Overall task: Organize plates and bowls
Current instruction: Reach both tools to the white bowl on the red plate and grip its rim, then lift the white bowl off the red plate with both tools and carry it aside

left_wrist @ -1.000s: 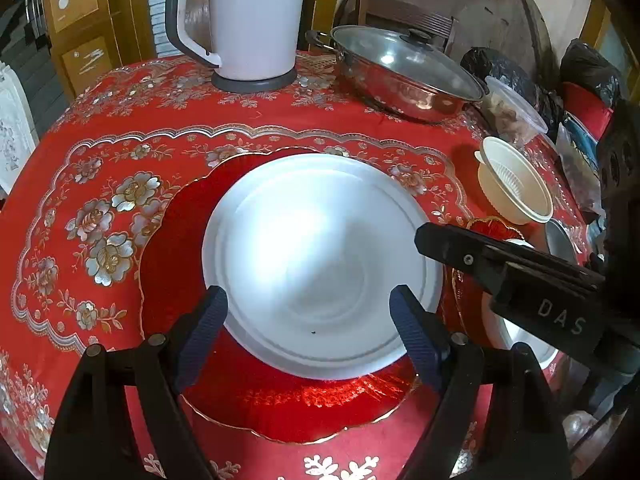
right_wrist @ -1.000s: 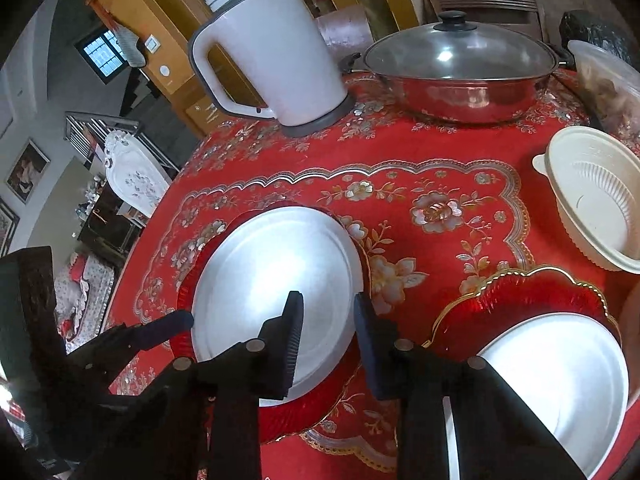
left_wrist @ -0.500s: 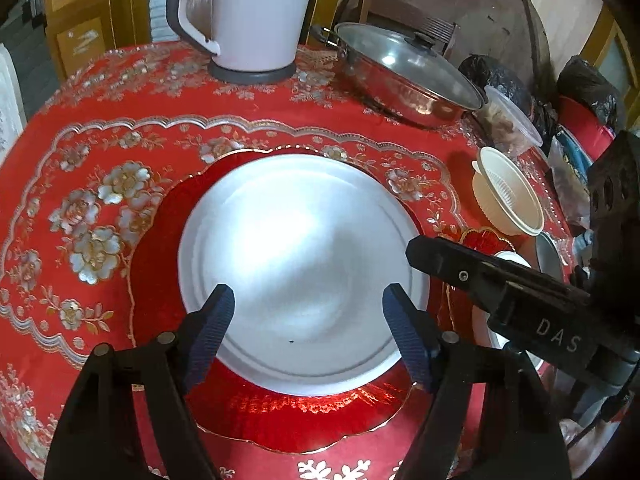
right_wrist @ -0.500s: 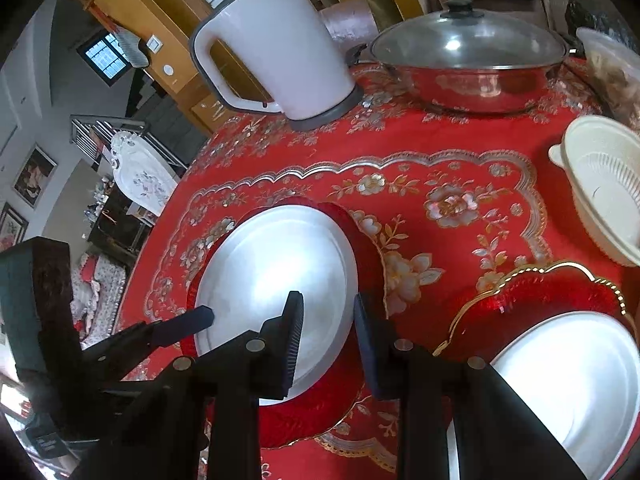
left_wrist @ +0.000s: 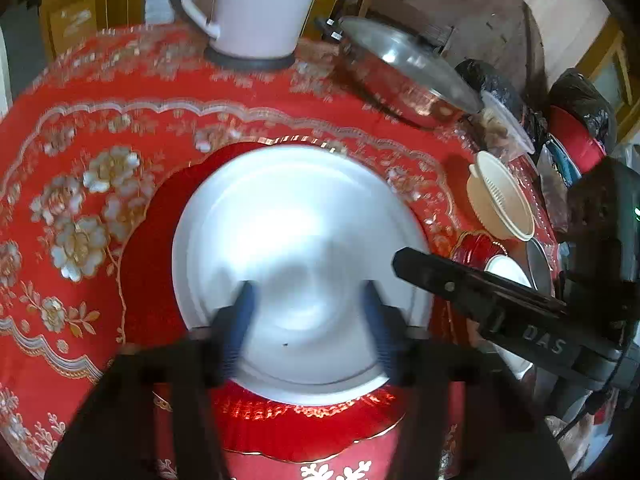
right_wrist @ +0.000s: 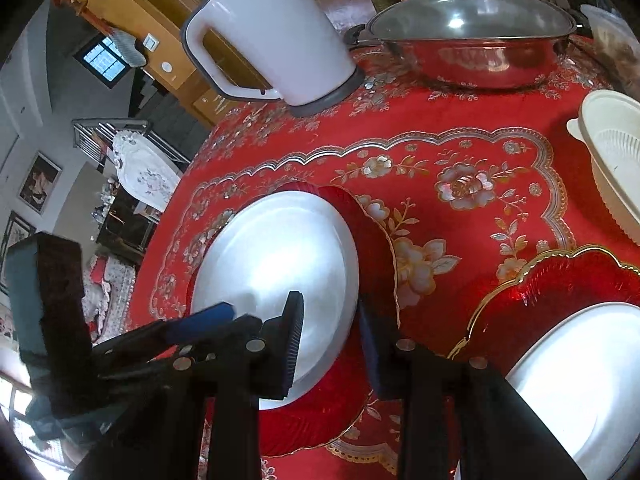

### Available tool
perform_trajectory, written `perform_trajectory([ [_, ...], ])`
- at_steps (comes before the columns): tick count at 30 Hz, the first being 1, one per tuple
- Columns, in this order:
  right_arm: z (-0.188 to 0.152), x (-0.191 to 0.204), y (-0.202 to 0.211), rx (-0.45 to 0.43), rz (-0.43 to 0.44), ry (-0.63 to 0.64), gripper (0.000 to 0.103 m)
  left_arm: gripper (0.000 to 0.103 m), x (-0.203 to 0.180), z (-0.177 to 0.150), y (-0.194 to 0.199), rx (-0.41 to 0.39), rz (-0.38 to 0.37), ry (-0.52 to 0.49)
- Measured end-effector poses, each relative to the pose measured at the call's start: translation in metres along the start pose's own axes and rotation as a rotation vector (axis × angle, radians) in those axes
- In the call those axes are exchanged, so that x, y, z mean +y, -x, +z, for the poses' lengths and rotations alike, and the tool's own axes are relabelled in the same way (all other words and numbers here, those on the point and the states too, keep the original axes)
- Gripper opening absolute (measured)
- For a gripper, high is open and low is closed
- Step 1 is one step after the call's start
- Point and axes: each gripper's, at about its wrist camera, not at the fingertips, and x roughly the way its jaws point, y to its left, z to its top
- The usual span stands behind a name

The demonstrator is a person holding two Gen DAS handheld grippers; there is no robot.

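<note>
A white plate [left_wrist: 296, 240] lies flat on a red gold-rimmed charger [left_wrist: 152, 248], right under the left claw [left_wrist: 306, 320]. Right of the right claw [right_wrist: 330, 344], 1 more white plate [right_wrist: 580, 380] sits on its own red charger [right_wrist: 560, 280].

We see open tablecloth [right_wrist: 472, 168] from 12 to 2 o'clock of the white plate [right_wrist: 276, 264], free passage there. Kettle [right_wrist: 276, 36] blocks 12 o'clock at the far edge, lidded pot [right_wrist: 472, 48] at 1. Cream strainer bowl [right_wrist: 612, 168] stands at 3. Second red charger [right_wrist: 560, 280] with its plate fills 4 o'clock. Left of the plate, bare cloth [left_wrist: 72, 216] toward 9.
</note>
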Motion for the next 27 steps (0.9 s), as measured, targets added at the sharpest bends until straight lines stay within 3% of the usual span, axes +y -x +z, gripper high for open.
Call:
perform_trajectory([
  [3,-0.001,0.0,0.002,0.002,0.004,-0.003,0.029,0.036,0.006,-0.003,0.001,0.0,0.008,0.005],
  [8,0.0,-0.003,0.003,-0.004,0.008,-0.016,0.028,0.038,0.003,-0.003,0.027,-0.071,0.02,-0.021],
  [10,-0.001,-0.001,0.004,-0.005,0.0,-0.009,0.028,0.055,0.001,-0.004,0.035,-0.081,0.049,-0.045],
  [12,-0.001,-0.001,0.003,-0.005,0.001,-0.011,0.028,0.062,0.003,-0.007,0.041,-0.093,0.083,-0.043],
  [20,-0.002,-0.001,-0.001,0.004,-0.001,-0.011,0.028,0.063,0.013,-0.006,0.024,-0.053,0.09,0.005],
  [24,-0.003,0.0,-0.003,0.003,-0.009,-0.001,0.027,0.063,0.024,-0.005,0.004,0.008,0.028,0.072],
  [27,-0.003,0.0,-0.003,0.001,-0.009,0.0,0.024,0.063,0.028,-0.006,0.0,0.008,0.042,0.083],
])
